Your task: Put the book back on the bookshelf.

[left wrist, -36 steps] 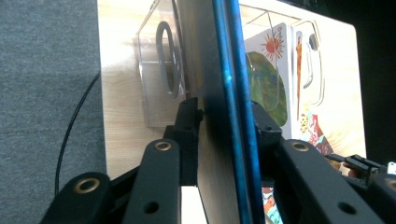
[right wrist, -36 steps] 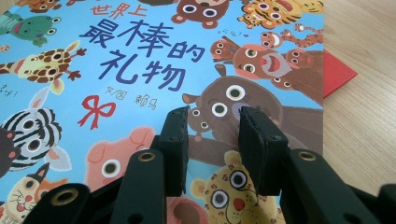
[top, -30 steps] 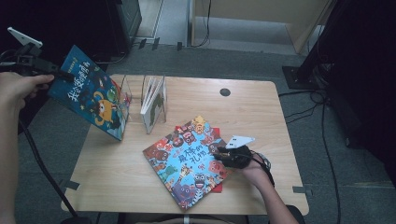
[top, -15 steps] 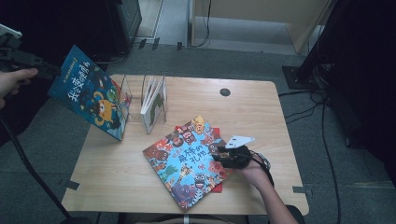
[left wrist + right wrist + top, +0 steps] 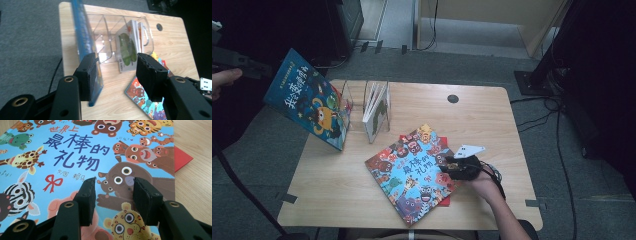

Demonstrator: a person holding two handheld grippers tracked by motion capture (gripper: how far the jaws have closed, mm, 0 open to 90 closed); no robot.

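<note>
The clear acrylic book rack [image 5: 362, 102] stands near the far left corner of the wooden table [image 5: 492, 115] and serves as the reference point. One thin book with a green cover [image 5: 127, 48] stands upright in a middle slot of the rack. The blue picture book [image 5: 308, 98] leans tilted against the rack's left side, its lower corner on the table and its upper corner out past the table's left edge. To the right of the rack and nearer the person, a colourful animal book [image 5: 412, 172] lies flat on a red book [image 5: 182, 157] — only a red corner shows beneath it.

Left gripper [image 5: 116, 72]: raised to the left of the rack, pointing down toward it. Its jaws have just been opening; the blue book's edge lies along the inner face of one jaw, with a clear gap to the other.

Right gripper [image 5: 113, 192]: low over the animal book, well right of the rack, the hand [image 5: 484, 185] resting behind it. Its jaws have just been opening and stand apart — nothing is between them.
</note>
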